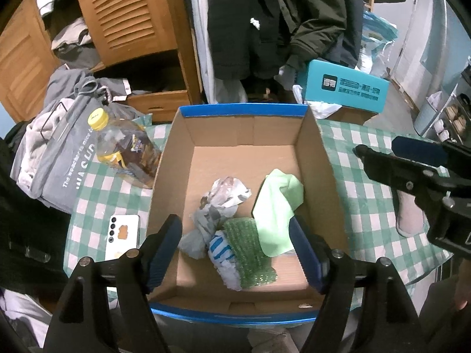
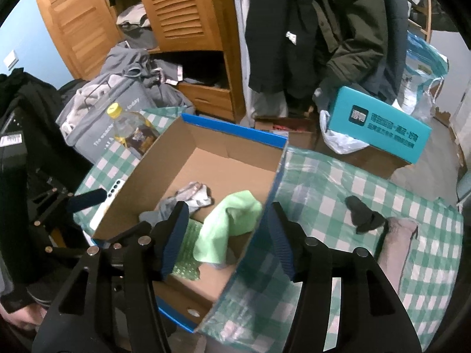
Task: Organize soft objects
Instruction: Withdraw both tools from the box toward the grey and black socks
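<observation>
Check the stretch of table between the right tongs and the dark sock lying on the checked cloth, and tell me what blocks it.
Nothing visible blocks it. The right tongs stand open, straddling the cardboard box's right wall. The dark sock lies beyond on bare checked cloth, next to a pinkish slipper.

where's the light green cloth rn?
Inside the cardboard box, draped against its right wall in the left wrist view. The light green cloth sits right beside the green bubble wrap.
</observation>
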A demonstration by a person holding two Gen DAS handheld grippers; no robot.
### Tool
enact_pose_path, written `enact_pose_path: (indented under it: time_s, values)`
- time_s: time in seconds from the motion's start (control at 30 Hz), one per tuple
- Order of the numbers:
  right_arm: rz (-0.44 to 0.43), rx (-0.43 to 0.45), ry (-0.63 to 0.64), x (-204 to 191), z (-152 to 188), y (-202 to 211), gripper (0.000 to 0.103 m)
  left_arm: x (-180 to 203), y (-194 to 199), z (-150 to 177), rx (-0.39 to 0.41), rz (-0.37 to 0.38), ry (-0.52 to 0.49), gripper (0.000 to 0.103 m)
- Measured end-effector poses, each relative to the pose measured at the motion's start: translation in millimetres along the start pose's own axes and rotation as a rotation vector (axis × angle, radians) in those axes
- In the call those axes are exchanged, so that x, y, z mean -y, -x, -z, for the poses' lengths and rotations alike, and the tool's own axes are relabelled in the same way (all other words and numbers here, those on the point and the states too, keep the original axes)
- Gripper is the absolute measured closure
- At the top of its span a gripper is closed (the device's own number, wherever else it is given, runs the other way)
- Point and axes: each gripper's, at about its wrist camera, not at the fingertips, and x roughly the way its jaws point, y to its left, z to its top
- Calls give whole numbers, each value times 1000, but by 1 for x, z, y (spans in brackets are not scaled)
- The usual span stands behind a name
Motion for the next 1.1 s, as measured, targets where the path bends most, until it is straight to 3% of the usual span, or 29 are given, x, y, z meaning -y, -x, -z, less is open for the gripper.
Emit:
enact_pose_path:
  time_s: [1.1]
  values:
    - [109,-13,-167,106,54,36,44,102,6,-8,-4,18,-183,22]
